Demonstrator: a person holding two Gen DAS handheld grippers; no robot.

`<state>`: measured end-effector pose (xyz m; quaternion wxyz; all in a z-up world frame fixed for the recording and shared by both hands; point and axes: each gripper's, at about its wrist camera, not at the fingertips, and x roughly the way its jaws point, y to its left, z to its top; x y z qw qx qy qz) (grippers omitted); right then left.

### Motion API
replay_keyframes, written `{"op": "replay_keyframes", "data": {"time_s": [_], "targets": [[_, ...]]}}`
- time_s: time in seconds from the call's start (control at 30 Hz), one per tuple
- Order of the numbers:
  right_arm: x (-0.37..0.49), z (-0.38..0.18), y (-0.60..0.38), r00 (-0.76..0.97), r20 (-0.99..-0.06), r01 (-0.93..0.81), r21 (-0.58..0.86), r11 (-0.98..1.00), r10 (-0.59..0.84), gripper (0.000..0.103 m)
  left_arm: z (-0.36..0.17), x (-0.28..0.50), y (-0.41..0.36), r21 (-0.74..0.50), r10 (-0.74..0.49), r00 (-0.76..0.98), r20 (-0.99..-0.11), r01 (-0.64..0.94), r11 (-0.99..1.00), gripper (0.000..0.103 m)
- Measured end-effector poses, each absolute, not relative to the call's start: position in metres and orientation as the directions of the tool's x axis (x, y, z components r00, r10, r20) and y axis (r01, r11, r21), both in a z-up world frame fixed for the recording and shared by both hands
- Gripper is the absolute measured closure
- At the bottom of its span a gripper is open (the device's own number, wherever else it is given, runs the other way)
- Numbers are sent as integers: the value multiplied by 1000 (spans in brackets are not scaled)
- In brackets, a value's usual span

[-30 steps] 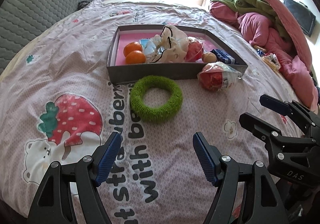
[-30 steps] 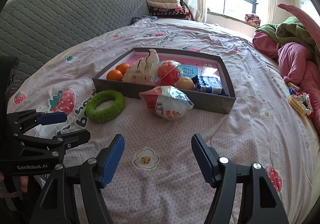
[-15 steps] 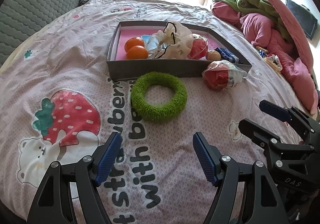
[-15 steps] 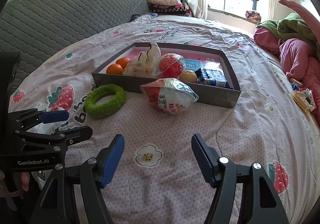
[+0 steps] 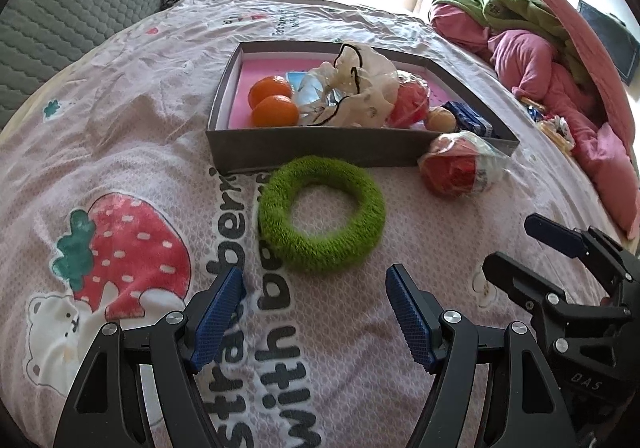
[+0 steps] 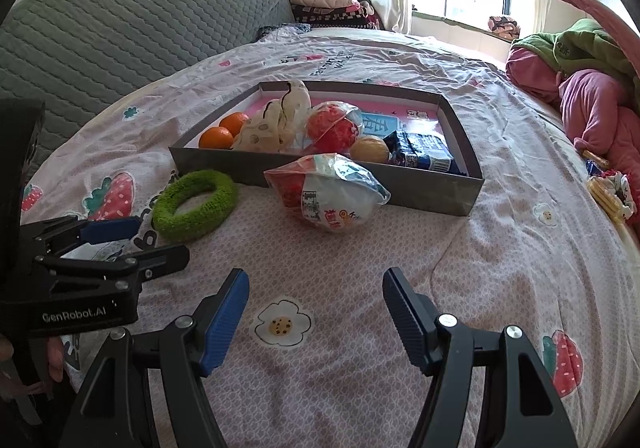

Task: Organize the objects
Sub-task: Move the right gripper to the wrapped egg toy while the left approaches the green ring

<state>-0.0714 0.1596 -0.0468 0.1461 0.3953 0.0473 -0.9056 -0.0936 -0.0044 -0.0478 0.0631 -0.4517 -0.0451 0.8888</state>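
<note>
A green knitted ring [image 5: 322, 214] [image 6: 195, 204] lies on the bedspread just in front of a grey box [image 5: 320, 146] [image 6: 424, 190] with a pink floor. Beside the ring a bagged red snack [image 5: 460, 164] [image 6: 330, 192] rests against the box's front wall. Inside the box are two oranges [image 5: 275, 100] [image 6: 224, 132], a cream pouch [image 5: 360, 88], another red bagged item [image 6: 332, 126] and a blue carton [image 6: 424, 152]. My left gripper [image 5: 316, 312] hovers open just short of the ring. My right gripper [image 6: 316, 312] is open and empty, short of the bagged snack.
A grey quilted headboard [image 6: 120, 28] runs along the left. Pink and green bedding [image 5: 560, 60] is heaped at the right, with small snack packets [image 6: 608, 192] near it. Folded blankets [image 6: 332, 4] sit by the window. A person's hand [image 6: 52, 364] holds the left gripper.
The left gripper has moved forward and slightly down, so the green ring and the box look larger and nearer. The right gripper has crept a little closer to the bagged snack. Both stay open.
</note>
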Motion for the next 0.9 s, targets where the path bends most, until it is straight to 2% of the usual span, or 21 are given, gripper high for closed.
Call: {"op": "replay_keyframes", "data": {"time_s": [0.9], "targets": [[-102,-66,159,-626,-749,295,28,-955,-215,34,-55,-115,-7,-148,164,-598,-784,-75,-986,27]]}}
